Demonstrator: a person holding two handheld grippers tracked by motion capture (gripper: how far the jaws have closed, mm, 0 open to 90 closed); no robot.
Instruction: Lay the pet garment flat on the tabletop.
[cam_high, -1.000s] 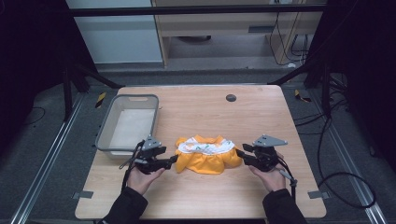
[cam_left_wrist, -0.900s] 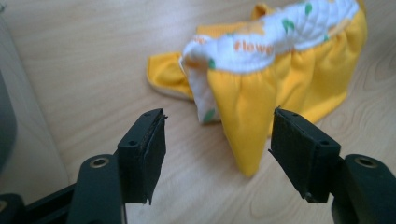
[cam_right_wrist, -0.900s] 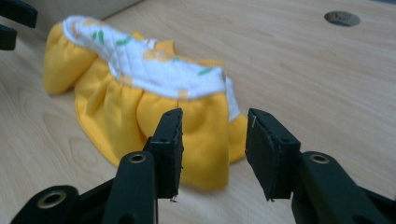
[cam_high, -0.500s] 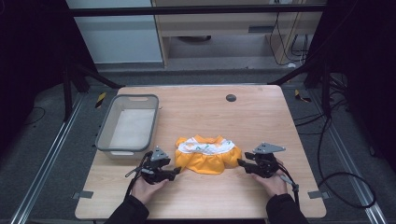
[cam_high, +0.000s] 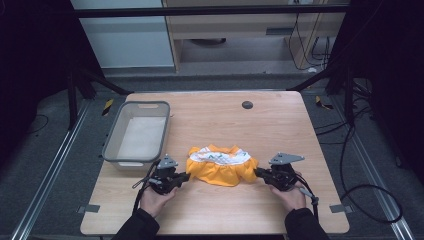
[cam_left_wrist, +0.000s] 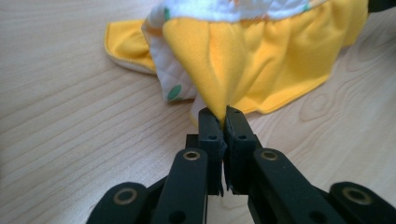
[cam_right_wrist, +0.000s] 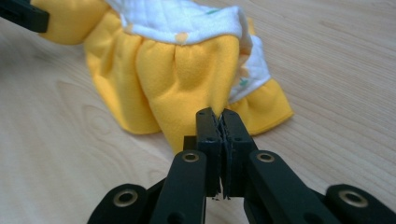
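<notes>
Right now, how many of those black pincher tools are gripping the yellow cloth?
2. The left gripper pinches the yellow cloth at its left edge; the right gripper pinches its right edge.

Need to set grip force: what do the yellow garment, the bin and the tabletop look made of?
Yellow garment: soft matte fleece-like cloth, gathered folds; its white lining looks quilted.
Bin: probably plastic, grey, slightly translucent walls.
Tabletop: light wood or wood-look laminate, visible grain, smooth low sheen.

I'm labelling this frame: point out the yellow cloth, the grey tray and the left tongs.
yellow cloth (cam_high: 220, 171), high view, its gathered yellow front.
grey tray (cam_high: 110, 144), high view, its left rim.
left tongs (cam_left_wrist: 222, 114), left gripper view, between the tips clamped on the cloth.
</notes>
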